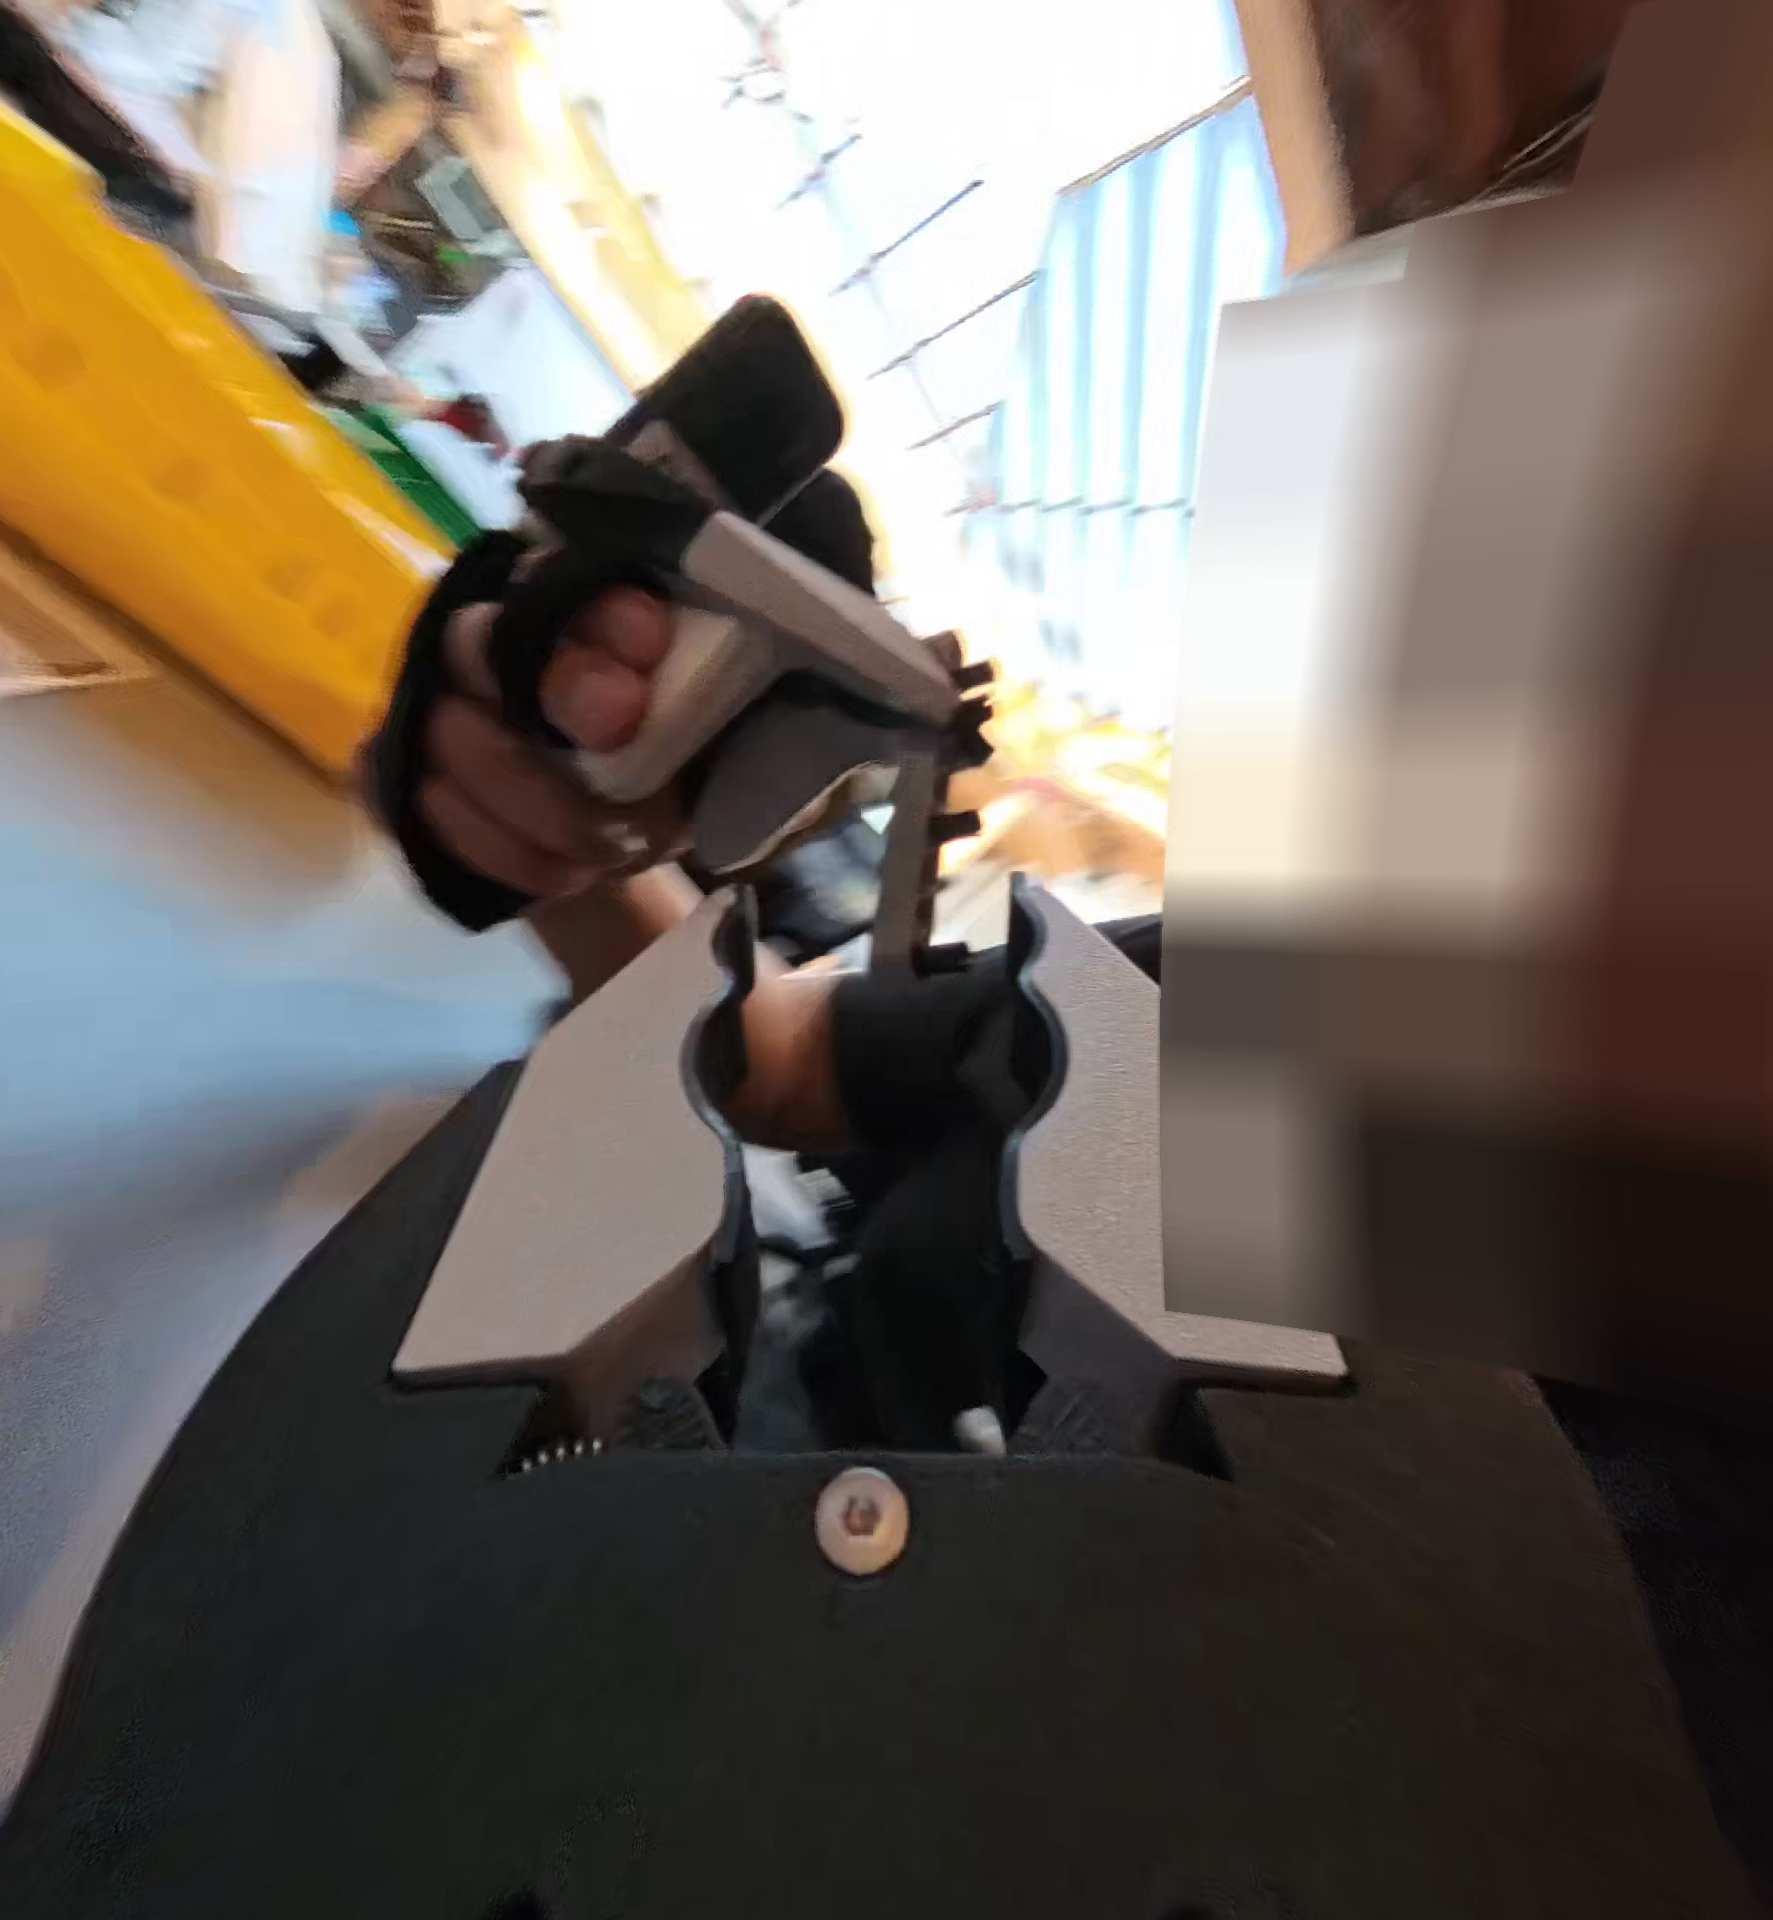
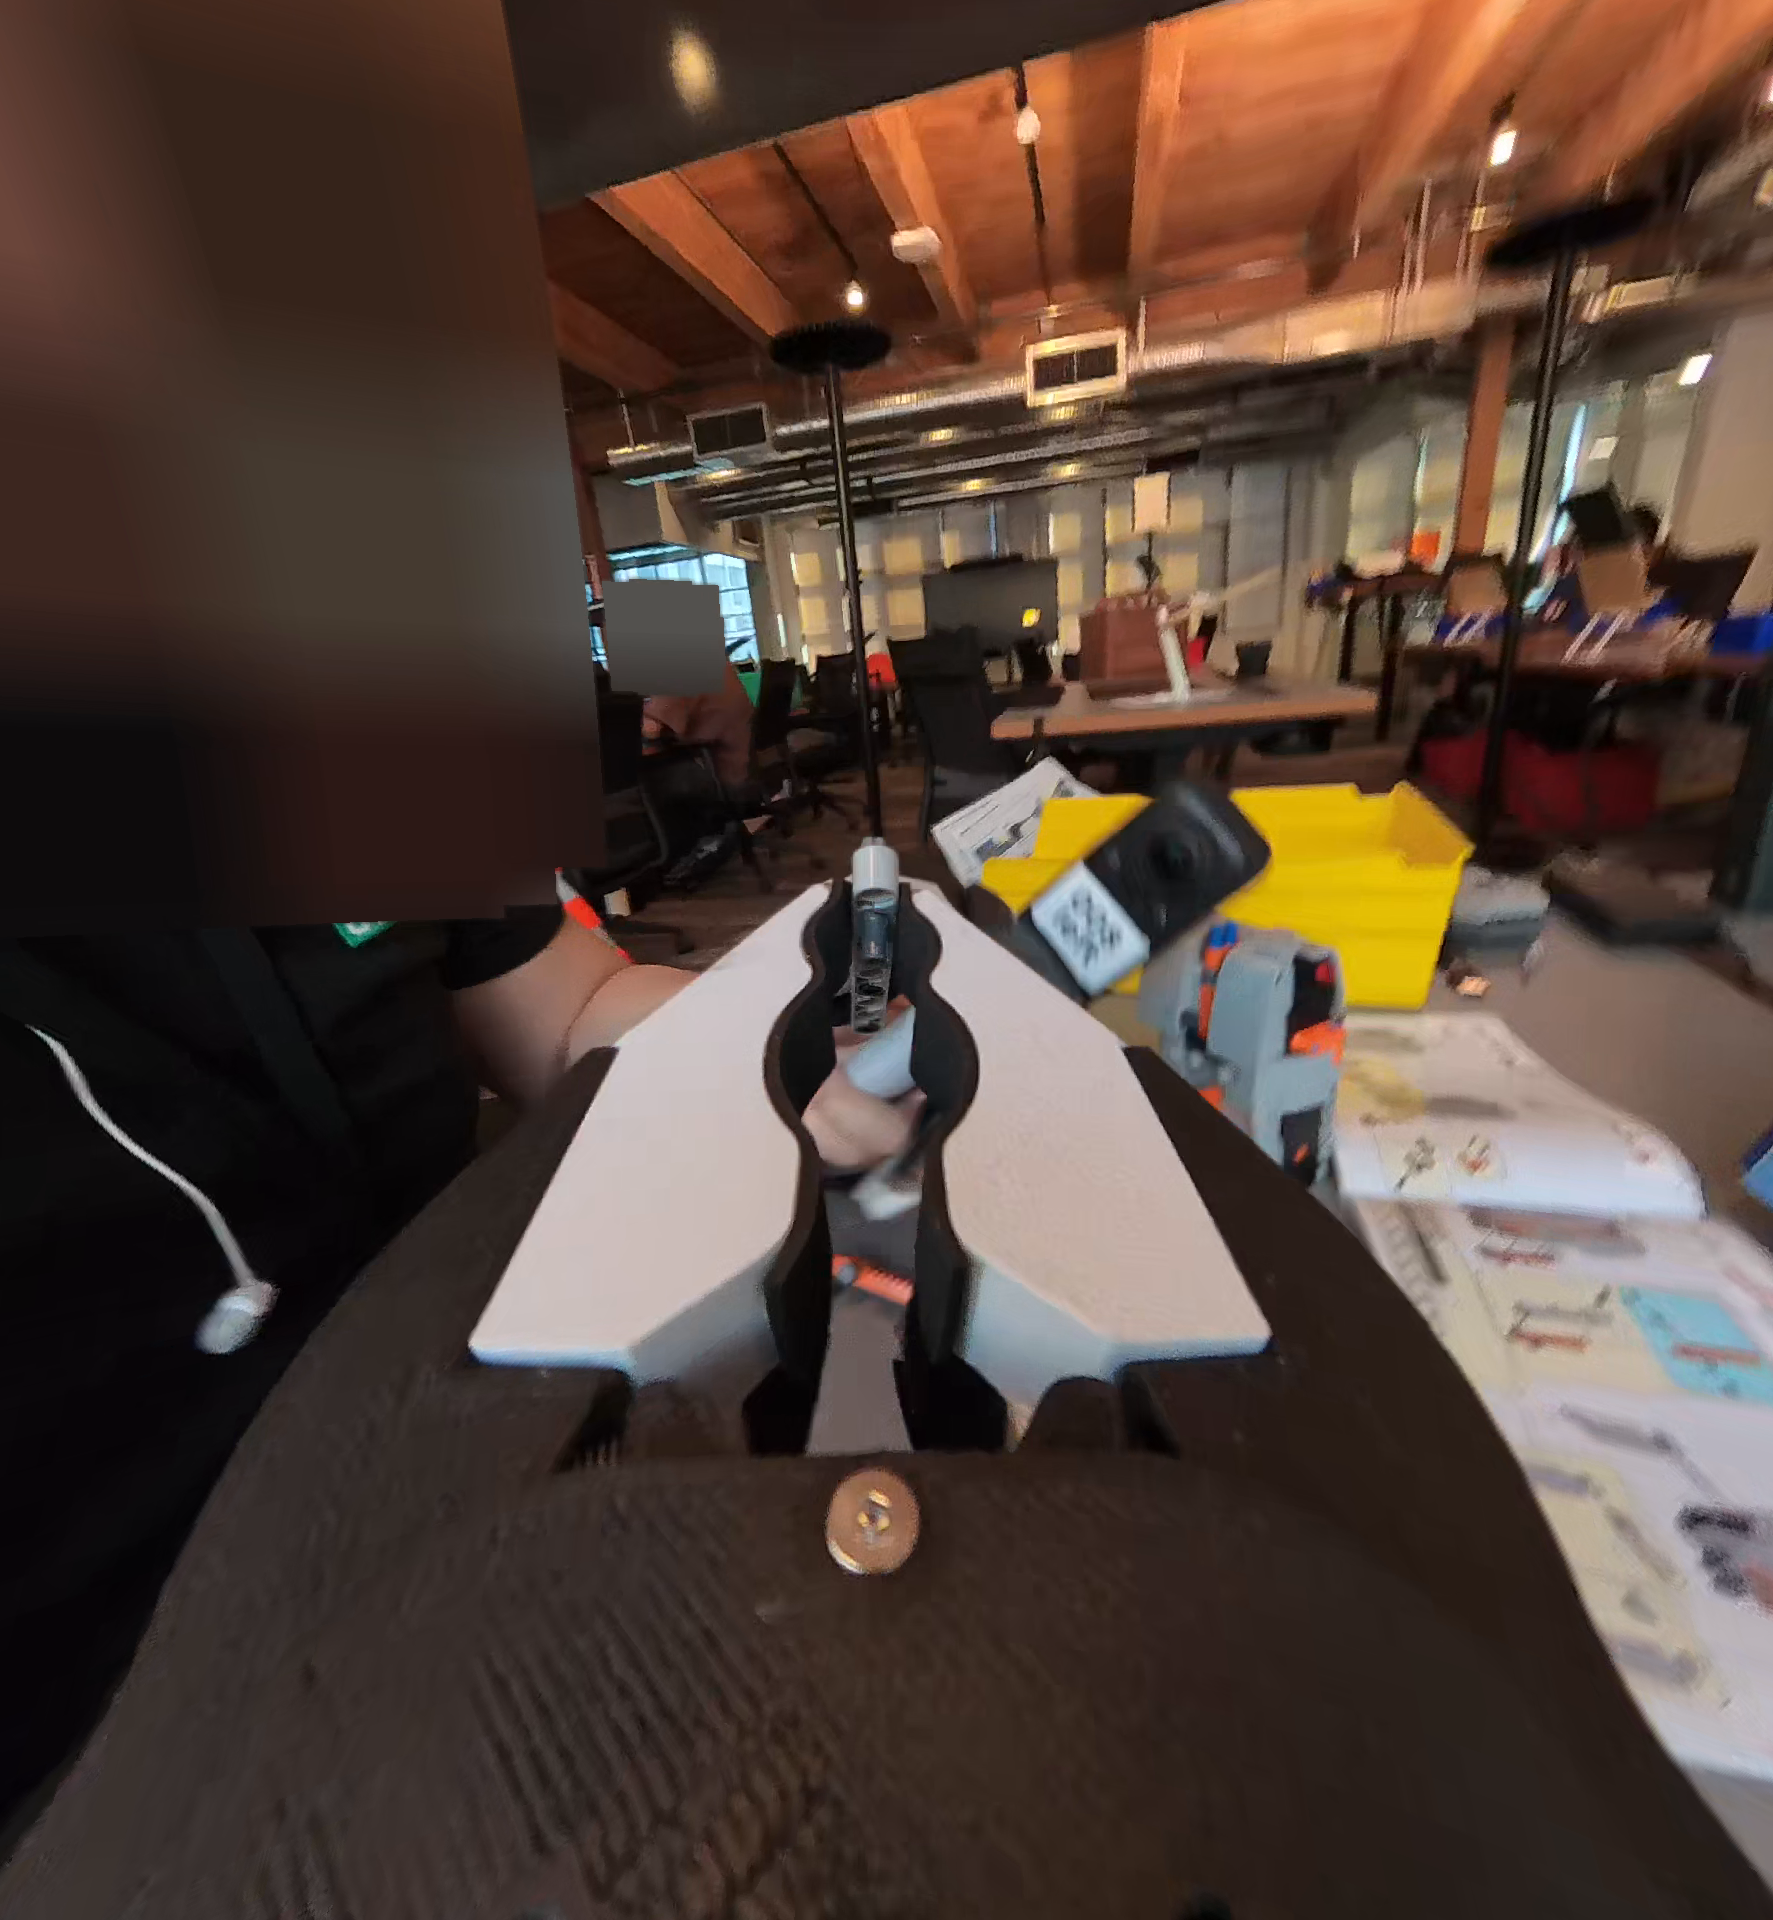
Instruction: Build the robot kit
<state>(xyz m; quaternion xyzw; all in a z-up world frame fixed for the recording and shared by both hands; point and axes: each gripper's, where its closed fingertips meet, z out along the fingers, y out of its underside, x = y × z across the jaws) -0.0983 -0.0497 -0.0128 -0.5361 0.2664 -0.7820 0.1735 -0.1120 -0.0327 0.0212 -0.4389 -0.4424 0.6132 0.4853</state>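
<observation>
Right gripper (image 2: pixel 874 914) pinches grey beam (image 2: pixel 874 961) with axle.

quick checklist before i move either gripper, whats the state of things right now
1. Right gripper grip: shut on the dark beam piece. Ok.
2. Black axle with the gear on top: rises from the held piece, with nothing against it. Ok.
3. Left gripper: open, nothing between its fingers. Ok.
4. Clearance between the two grippers: they are close in the left wrist view, but contact is unclear. Cannot tell.
5. Left wrist view sharpness: heavily motion-blurred. Not ok.
6. Table to the right: the instruction sheets and the grey-and-orange model lie clear of the right gripper. Ok.
</observation>
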